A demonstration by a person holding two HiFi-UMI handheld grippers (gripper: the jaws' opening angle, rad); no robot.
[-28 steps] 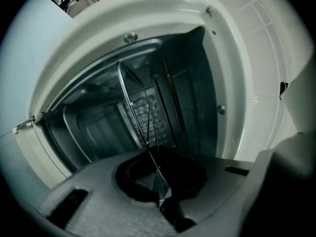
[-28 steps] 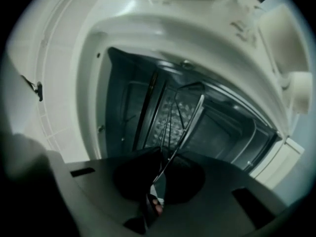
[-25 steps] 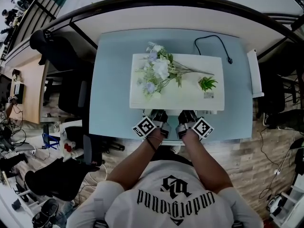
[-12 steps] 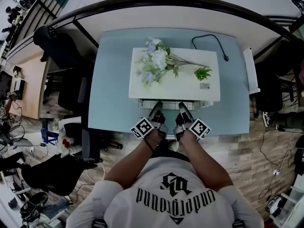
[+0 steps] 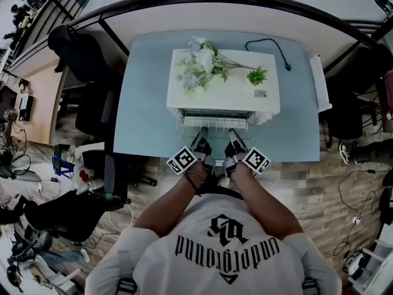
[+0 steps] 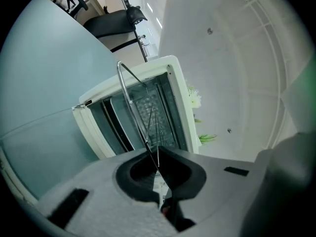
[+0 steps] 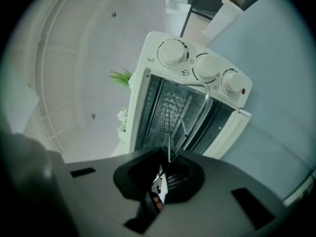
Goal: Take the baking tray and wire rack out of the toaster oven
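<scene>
Head view shows a white toaster oven (image 5: 239, 97) sitting on the blue worktop (image 5: 144, 103). Some flowers (image 5: 199, 63) and a little green plant (image 5: 256, 75) lie on top of it. The two gripper views show its door open at the front.

The wire rack (image 5: 215, 120) sticks part of the way out of the front, toward the person. So the rack job is started but not done. Its back part looks to be inside the oven, and it is not set down anywhere yet.

The left gripper (image 5: 202, 134) and the right gripper (image 5: 233, 133) sit side by side at the rack's front edge. Left gripper view shows its jaws pinched tight on thin wires of the rack. Right gripper view shows the same for the other one. Both are holding the rack.

The baking tray cannot be picked out for sure in any view. It is probably inside the oven, so that job looks to be left. The rack likely needs to slide all the way out and go onto the worktop, and the tray comes after.
</scene>
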